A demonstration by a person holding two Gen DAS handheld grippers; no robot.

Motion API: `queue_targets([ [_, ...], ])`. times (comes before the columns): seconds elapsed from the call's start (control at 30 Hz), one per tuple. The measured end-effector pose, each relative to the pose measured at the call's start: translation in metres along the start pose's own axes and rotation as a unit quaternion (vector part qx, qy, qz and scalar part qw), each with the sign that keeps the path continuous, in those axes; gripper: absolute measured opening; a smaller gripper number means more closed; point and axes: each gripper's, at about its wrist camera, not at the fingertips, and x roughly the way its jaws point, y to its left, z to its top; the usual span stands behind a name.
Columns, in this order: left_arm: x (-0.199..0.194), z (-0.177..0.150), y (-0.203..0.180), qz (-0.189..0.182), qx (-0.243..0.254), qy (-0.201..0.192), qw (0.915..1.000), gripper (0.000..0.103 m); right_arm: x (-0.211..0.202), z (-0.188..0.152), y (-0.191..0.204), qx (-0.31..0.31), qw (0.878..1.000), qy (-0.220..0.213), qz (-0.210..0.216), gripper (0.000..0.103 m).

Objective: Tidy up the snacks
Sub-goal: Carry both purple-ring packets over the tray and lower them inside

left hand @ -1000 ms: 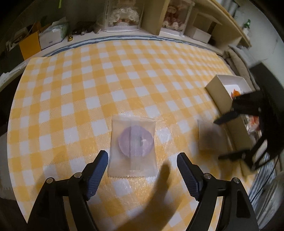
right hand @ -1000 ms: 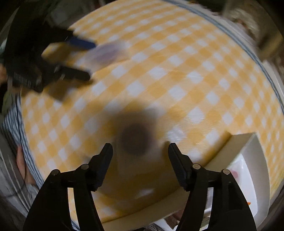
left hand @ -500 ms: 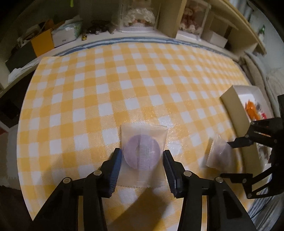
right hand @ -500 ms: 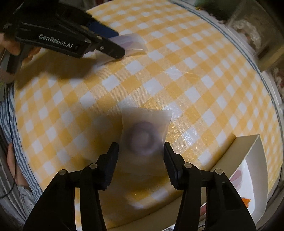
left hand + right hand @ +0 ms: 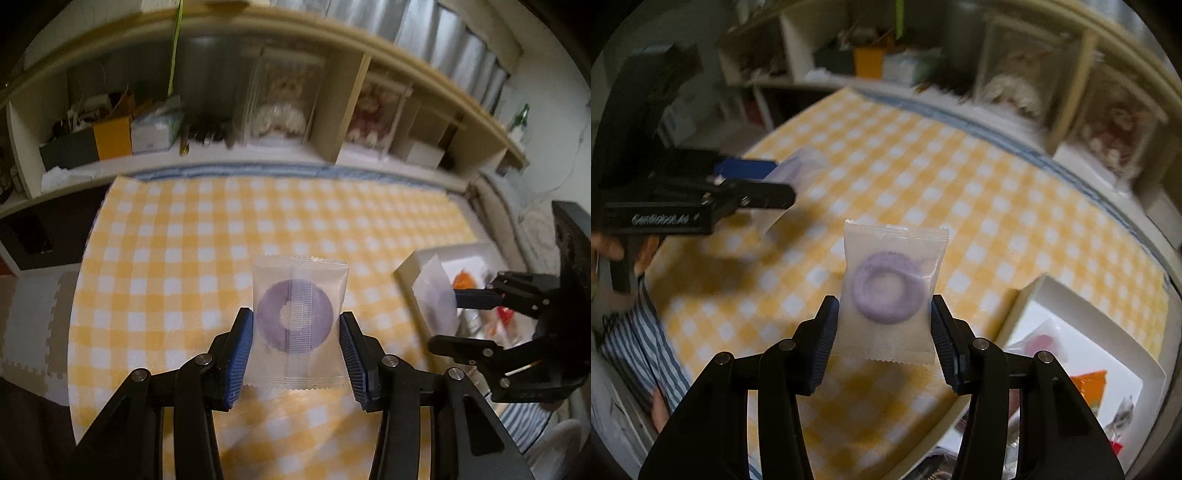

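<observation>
The counter (image 5: 155,236), covered in a yellow-and-white checked cloth, lay below both of your tools. The white box (image 5: 1067,299) sat at its right edge, holding orange and red wrapped snacks. Your left gripper (image 5: 296,350) had its jaws clamped on the side edges of a clear packet (image 5: 297,321) containing a purple ring, held above the cloth. Your right gripper (image 5: 882,339) had its jaws clamped likewise on a second ring packet (image 5: 892,288), raised near the box.
</observation>
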Motion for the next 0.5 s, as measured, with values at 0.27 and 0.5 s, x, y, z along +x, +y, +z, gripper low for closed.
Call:
queue_targets([
  [0.27,-0.026,0.010,-0.042,-0.034,0.004,-0.035,0.9988,0.046,-0.053,0.004,-0.030,0.065,0.996,-0.054,-0.029,0.050],
  [0.5,-0.002,0.028,-0.089,-0.071,0.019,-0.033,0.9967,0.046,-0.094,-0.015,-0.079,0.116,0.988,-0.076,-0.075,0.050],
])
